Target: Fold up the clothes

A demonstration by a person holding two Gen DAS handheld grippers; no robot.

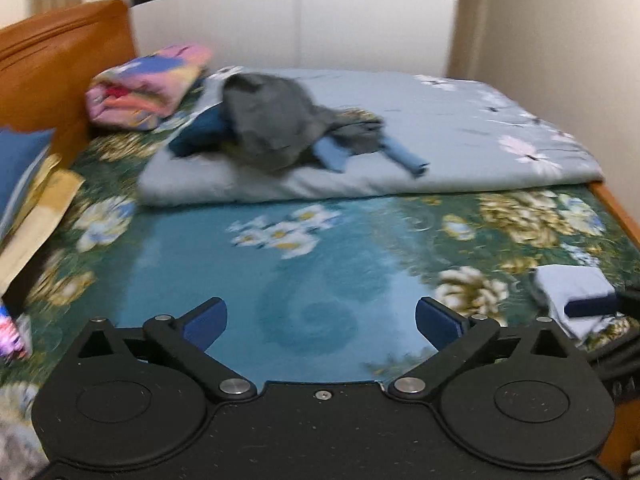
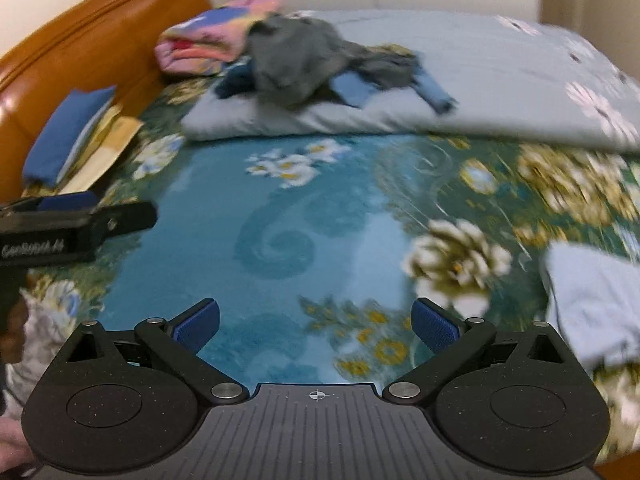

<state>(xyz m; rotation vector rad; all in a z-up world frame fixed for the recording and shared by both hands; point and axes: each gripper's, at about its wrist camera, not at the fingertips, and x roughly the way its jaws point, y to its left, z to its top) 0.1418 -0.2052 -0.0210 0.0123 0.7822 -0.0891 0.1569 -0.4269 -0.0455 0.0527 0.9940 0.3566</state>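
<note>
A loose pile of clothes lies on the folded quilt at the back: a grey garment (image 1: 276, 120) (image 2: 296, 60) over dark blue (image 1: 200, 132) and light blue pieces (image 1: 404, 156) (image 2: 432, 92). A small folded pale-blue garment (image 1: 568, 292) (image 2: 596, 300) rests on the floral bedspread at the right. My left gripper (image 1: 322, 320) hovers open over the teal bedspread, nothing between its fingers. My right gripper (image 2: 316, 324) is open too, just left of the folded garment. The left gripper (image 2: 100, 210) shows side-on at the left of the right wrist view.
A pale-blue quilt (image 1: 460, 128) lies folded across the back of the bed. A pink patterned blanket (image 1: 148, 84) sits by the wooden headboard (image 1: 60, 60). Blue pillow (image 2: 68, 136) and papers lie at the left. The bed's wooden edge (image 1: 616, 208) runs along the right.
</note>
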